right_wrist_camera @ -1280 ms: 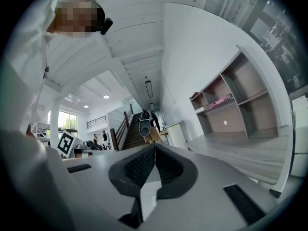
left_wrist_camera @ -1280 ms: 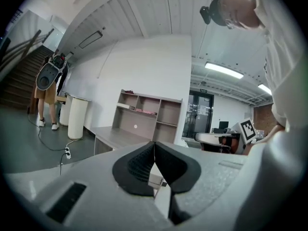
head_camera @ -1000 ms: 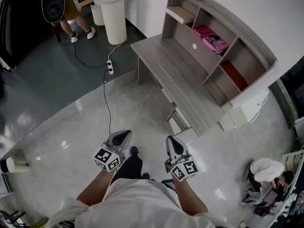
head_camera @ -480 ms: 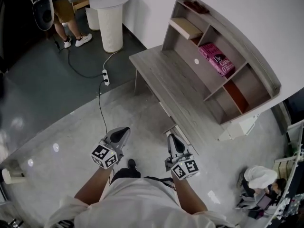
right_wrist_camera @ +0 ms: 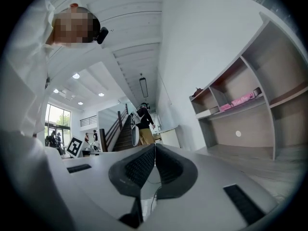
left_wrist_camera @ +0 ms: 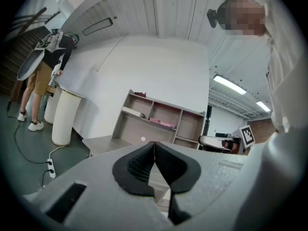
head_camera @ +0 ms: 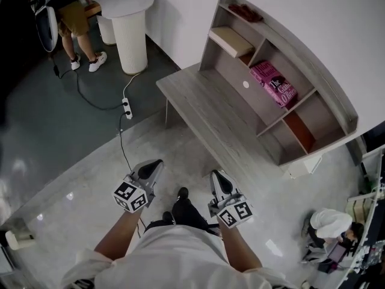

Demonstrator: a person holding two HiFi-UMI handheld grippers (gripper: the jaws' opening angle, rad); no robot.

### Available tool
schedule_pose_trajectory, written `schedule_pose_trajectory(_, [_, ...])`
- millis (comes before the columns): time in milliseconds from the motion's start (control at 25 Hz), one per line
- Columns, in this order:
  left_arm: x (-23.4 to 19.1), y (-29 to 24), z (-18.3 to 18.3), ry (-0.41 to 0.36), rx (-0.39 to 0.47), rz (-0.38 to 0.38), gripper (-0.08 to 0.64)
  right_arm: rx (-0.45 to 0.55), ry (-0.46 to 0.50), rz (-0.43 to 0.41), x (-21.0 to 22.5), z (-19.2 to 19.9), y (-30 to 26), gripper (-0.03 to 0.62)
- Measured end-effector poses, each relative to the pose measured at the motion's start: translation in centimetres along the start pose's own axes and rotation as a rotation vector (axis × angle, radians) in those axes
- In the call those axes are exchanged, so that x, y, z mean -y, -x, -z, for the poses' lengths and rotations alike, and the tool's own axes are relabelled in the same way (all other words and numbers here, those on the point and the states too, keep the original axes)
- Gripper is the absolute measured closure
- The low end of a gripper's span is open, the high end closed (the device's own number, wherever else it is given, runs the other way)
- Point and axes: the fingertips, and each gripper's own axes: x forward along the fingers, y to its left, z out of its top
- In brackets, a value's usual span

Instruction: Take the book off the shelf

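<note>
Against the white wall stands a grey desk (head_camera: 204, 104) with a shelf (head_camera: 328, 80) built on its back edge. The pink book (head_camera: 274, 83) lies flat on the shelf's middle board, between two upright dividers and near the board's front edge. The person stands on the floor, well apart from the desk's front edge, so the step in hand looks to be the approach. The left gripper (head_camera: 153, 165) and the right gripper (head_camera: 218, 178) are held low before the body, each with its jaws pressed together and nothing between them.

To do this well, the person would likely walk up close to the desk's front edge, since the book sits beyond the full depth of the desktop. One gripper should open before it reaches the board, not at the last instant. As the book lies flat, the jaws would best come in level with the board, one above the cover and one under the front edge. A firm bite on the whole thickness matters, or the cover alone may lift. The dividers on either side probably make a straight entry safer than a slanted one.
</note>
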Motion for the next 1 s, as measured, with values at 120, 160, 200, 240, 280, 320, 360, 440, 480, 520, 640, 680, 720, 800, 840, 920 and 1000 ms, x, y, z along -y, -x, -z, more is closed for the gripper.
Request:
schedule_pose_trajectory(120, [-1.0, -2.0, -0.3, 0.001, -0.006, 0.02, 0.543, 0.024, 0.0, -0.001, 1.1, -0.3, -1.6, 0.577])
schedule_pose_trajectory(160, [-1.3, -2.8, -0.4, -0.003, -0.008, 0.029, 0.543, 0.031, -0.001, 0.002, 1.7, -0.4, -2.1, 0.577])
schedule_pose_trajectory(200, [-1.6, -3.7, -0.5, -0.007, -0.012, 0.038, 0.543, 0.037, -0.001, 0.007, 2.4, -0.4, -2.7, 0.577])
schedule_pose_trajectory(240, [-2.0, -4.7, -0.5, -0.01, -0.017, 0.046, 0.543, 0.042, -0.001, 0.013, 3.1, -0.5, -3.2, 0.577])
schedule_pose_trajectory(280, [-2.3, -5.6, -0.6, -0.011, -0.022, 0.054, 0.543, 0.046, -0.003, 0.019, 3.9, -0.5, -3.6, 0.577])
schedule_pose_trajectory(320, [-2.6, -6.5, -0.8, -0.011, -0.026, 0.062, 0.543, 0.05, -0.008, 0.027, 4.6, -0.6, -4.1, 0.577])
schedule_pose_trajectory(360, [-2.9, -7.4, -1.0, -0.013, -0.031, 0.07, 0.543, 0.057, -0.013, 0.034, 5.4, -0.8, -4.6, 0.577])
schedule_pose_trajectory(440, [-3.6, -9.2, -1.5, -0.024, -0.042, 0.089, 0.543, 0.077, -0.024, 0.048, 6.7, -1.3, -5.8, 0.577])
schedule_pose_trajectory(480, [-4.0, -10.2, -1.9, -0.029, -0.047, 0.098, 0.543, 0.087, -0.03, 0.055, 7.4, -1.6, -6.4, 0.577])
schedule_pose_trajectory(520, [-4.3, -11.2, -2.2, -0.034, -0.051, 0.108, 0.543, 0.096, -0.034, 0.061, 8.0, -1.9, -6.9, 0.577])
schedule_pose_trajectory(640, [-5.1, -14.2, -3.4, -0.046, -0.053, 0.136, 0.543, 0.114, -0.035, 0.07, 10.0, -3.0, -8.4, 0.577])
schedule_pose_trajectory(680, [-5.5, -15.2, -3.8, -0.047, -0.051, 0.143, 0.543, 0.122, -0.041, 0.074, 10.8, -3.4, -8.9, 0.577])
schedule_pose_trajectory(720, [-5.8, -16.2, -4.2, -0.048, -0.049, 0.151, 0.543, 0.133, -0.055, 0.078, 11.6, -3.9, -9.4, 0.577])
schedule_pose_trajectory(800, [-6.4, -18.3, -5.1, -0.049, -0.048, 0.167, 0.543, 0.161, -0.093, 0.092, 13.3, -5.0, -10.2, 0.577])
schedule_pose_trajectory(840, [-6.5, -19.4, -5.4, -0.05, -0.048, 0.176, 0.543, 0.171, -0.104, 0.103, 14.2, -5.5, -10.5, 0.577])
schedule_pose_trajectory(920, [-6.7, -21.6, -6.1, -0.05, -0.053, 0.199, 0.543, 0.17, -0.091, 0.127, 15.9, -6.2, -11.2, 0.577])
schedule_pose_trajectory(1000, [-6.9, -24.0, -6.6, -0.05, -0.059, 0.228, 0.543, 0.166, -0.074, 0.152, 17.8, -6.8, -11.8, 0.577])
